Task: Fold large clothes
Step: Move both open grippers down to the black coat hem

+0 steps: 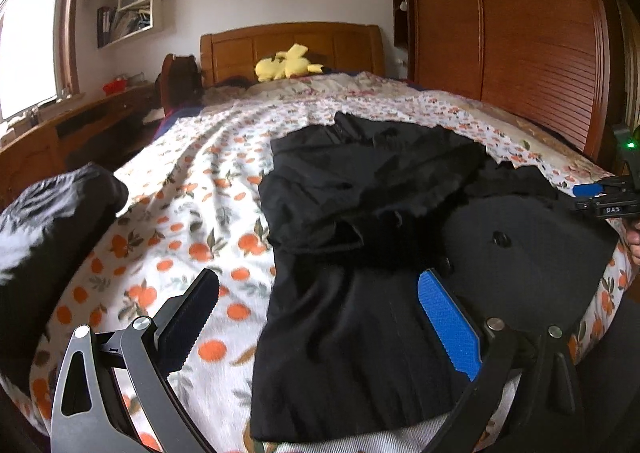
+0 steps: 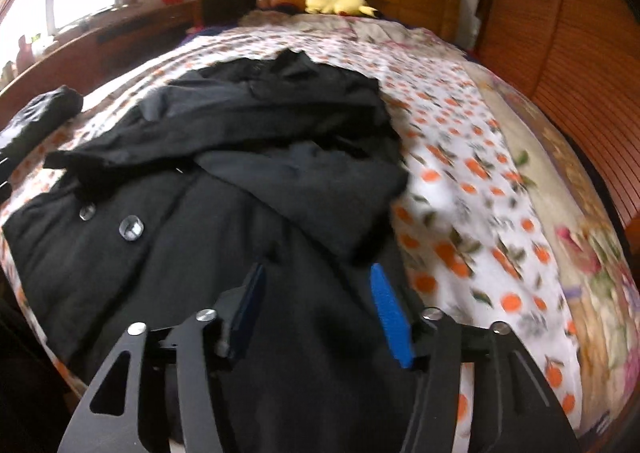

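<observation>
A large black coat (image 1: 360, 245) with round buttons (image 2: 131, 228) lies spread on the bed, its sleeves folded over the middle; it also shows in the right wrist view (image 2: 248, 181). My left gripper (image 1: 320, 293) is open and empty, hovering over the coat's near hem. My right gripper (image 2: 316, 285) is open and empty above the coat's lower right part; it also shows at the right edge of the left wrist view (image 1: 596, 197).
The bed has an orange-print sheet (image 1: 192, 205). A dark bundle (image 1: 52, 221) lies at the bed's left edge. A yellow plush toy (image 1: 286, 63) sits by the wooden headboard (image 1: 292, 41). A wooden wardrobe (image 1: 512, 25) stands right, a desk (image 1: 80, 121) left.
</observation>
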The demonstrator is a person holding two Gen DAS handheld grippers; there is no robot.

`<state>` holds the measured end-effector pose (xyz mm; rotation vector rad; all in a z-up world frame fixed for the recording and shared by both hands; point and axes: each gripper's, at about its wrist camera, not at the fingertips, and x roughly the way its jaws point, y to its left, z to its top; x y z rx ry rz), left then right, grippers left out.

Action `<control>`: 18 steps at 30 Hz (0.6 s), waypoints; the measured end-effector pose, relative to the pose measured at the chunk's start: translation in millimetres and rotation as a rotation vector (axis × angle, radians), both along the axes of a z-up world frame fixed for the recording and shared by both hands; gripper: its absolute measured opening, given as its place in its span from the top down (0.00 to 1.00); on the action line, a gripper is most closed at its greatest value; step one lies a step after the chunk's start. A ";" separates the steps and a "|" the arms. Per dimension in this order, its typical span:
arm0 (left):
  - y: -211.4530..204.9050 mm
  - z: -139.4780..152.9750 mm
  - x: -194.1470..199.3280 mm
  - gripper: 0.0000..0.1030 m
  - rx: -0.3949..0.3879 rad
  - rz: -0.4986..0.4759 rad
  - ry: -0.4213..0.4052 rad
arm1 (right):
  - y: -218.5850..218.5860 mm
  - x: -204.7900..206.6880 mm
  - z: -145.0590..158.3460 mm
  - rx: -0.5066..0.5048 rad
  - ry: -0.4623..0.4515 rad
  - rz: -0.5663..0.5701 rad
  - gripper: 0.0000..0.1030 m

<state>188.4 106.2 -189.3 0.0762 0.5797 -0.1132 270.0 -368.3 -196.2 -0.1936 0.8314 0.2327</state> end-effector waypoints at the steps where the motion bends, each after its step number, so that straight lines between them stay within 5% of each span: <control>1: -0.1 -2.6 -2.6 0.02 -0.002 0.002 0.009 | -5.4 -2.6 -1.9 0.001 0.006 -0.008 0.48; 6: 1.2 -9.1 -9.9 0.02 0.014 0.028 0.032 | -24.5 -14.2 -8.6 -0.001 0.026 -0.026 0.47; 12: 9.2 -10.5 -14.0 0.17 -0.003 0.067 0.070 | -38.3 -26.8 -13.1 0.022 0.036 -0.033 0.47; 18: -6.4 21.0 8.7 0.26 -0.014 0.034 0.037 | -40.1 -32.0 -14.3 0.049 0.018 -0.018 0.47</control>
